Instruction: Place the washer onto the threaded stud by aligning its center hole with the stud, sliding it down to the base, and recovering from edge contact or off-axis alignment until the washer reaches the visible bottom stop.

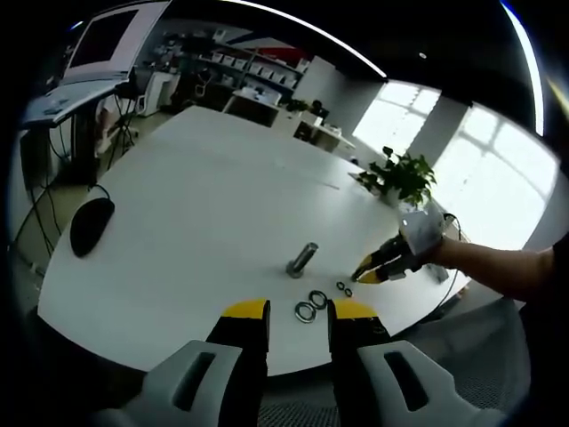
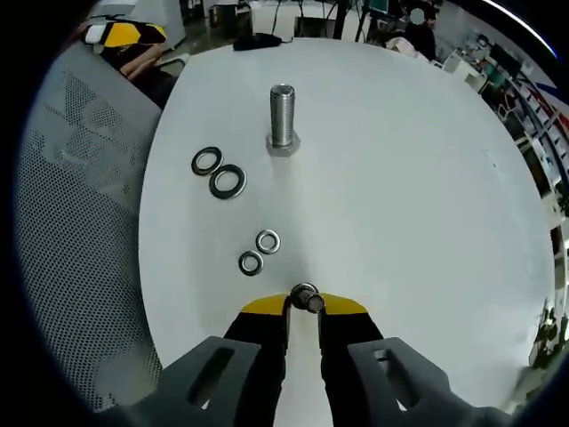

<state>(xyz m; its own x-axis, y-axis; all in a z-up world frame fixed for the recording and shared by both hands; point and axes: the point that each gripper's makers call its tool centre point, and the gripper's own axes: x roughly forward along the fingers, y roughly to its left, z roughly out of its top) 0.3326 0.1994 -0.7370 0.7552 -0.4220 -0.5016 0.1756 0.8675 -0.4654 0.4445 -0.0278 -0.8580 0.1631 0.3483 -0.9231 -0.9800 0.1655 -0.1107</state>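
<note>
A threaded steel stud (image 2: 282, 116) stands upright on its hex base on the white table (image 2: 400, 178); it also rises in the left gripper view (image 1: 302, 260). My right gripper (image 2: 304, 304) is shut on a small washer (image 2: 305, 298), held low over the table well short of the stud. Two small washers (image 2: 259, 252) lie just ahead of it, and two larger washers (image 2: 218, 172) lie left of the stud. My left gripper (image 1: 300, 311) stands open near the table's edge, with the larger washers (image 1: 311, 305) just beyond its tips. The right gripper (image 1: 369, 271) comes in from the right, in a gloved hand.
A black mouse (image 1: 92, 224) lies at the table's left side. A potted plant (image 1: 404, 173) stands at the far edge, and a monitor (image 1: 107, 40) sits on a desk beyond. A grey mesh chair (image 2: 80, 178) is next to the table's edge.
</note>
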